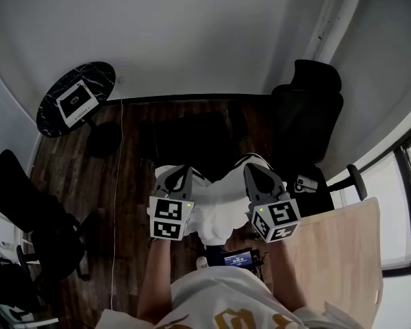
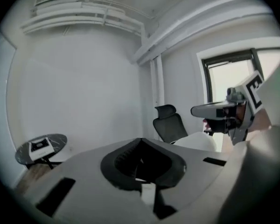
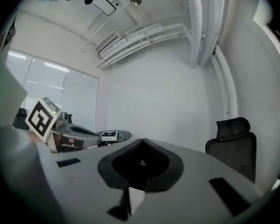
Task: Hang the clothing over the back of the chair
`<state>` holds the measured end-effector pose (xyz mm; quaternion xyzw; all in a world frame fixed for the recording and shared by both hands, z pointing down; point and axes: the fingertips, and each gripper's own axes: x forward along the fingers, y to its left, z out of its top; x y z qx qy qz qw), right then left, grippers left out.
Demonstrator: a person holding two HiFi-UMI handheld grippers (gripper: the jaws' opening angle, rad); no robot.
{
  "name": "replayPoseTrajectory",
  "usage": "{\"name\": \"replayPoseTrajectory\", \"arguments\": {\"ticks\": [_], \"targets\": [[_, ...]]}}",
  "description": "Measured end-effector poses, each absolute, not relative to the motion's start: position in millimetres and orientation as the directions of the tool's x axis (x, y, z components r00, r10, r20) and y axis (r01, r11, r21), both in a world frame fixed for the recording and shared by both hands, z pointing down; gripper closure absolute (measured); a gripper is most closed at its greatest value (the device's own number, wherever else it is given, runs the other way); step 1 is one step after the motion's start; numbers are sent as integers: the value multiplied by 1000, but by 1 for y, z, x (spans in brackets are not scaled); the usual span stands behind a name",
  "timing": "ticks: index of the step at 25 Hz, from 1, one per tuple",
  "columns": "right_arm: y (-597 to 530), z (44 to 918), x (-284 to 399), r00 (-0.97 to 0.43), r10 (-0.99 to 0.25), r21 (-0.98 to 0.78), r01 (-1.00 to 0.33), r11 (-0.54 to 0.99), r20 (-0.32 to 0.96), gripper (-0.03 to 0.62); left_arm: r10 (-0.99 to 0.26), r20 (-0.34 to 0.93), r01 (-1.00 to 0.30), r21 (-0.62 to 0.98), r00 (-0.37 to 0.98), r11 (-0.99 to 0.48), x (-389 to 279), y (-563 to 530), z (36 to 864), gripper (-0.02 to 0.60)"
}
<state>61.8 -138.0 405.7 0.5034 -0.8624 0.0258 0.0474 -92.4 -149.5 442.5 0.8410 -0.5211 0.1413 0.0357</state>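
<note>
A white piece of clothing [image 1: 219, 208] hangs in the air between my two grippers, sagging in the middle. My left gripper [image 1: 180, 177] grips its left end and my right gripper [image 1: 258, 173] its right end; both sets of jaws are closed. In the left gripper view the left gripper [image 2: 141, 141] shows its dark pads together, with white cloth [image 2: 196, 141] bulging beyond them and the right gripper behind. The right gripper [image 3: 142, 143] also has its pads together. The black office chair [image 1: 308, 115] stands ahead to the right, by the wall [image 2: 170, 122] [image 3: 233, 146].
A round black marble side table [image 1: 75, 98] with a white card stands at the far left. Another dark chair [image 1: 27, 225] is at the left edge. A light wooden tabletop [image 1: 342, 252] lies at the lower right, with a window [image 1: 404, 204] beyond. A small device [image 1: 238, 258] sits on the floor.
</note>
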Motion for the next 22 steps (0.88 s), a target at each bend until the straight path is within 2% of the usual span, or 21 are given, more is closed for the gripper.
{"name": "replayPoseTrajectory", "arguments": {"ticks": [3, 9, 22], "targets": [[-135, 413, 63, -467, -873, 10, -881, 473, 142, 583, -875, 294, -882, -160, 386, -443, -96, -145, 448, 561], [-132, 419, 61, -455, -874, 22, -885, 465, 169, 583, -853, 282, -883, -45, 438, -468, -92, -141, 453, 561], [-149, 431, 61, -453, -868, 21, -885, 466, 203, 583, -855, 296, -898, 23, 427, -440, -96, -151, 471, 561]]}}
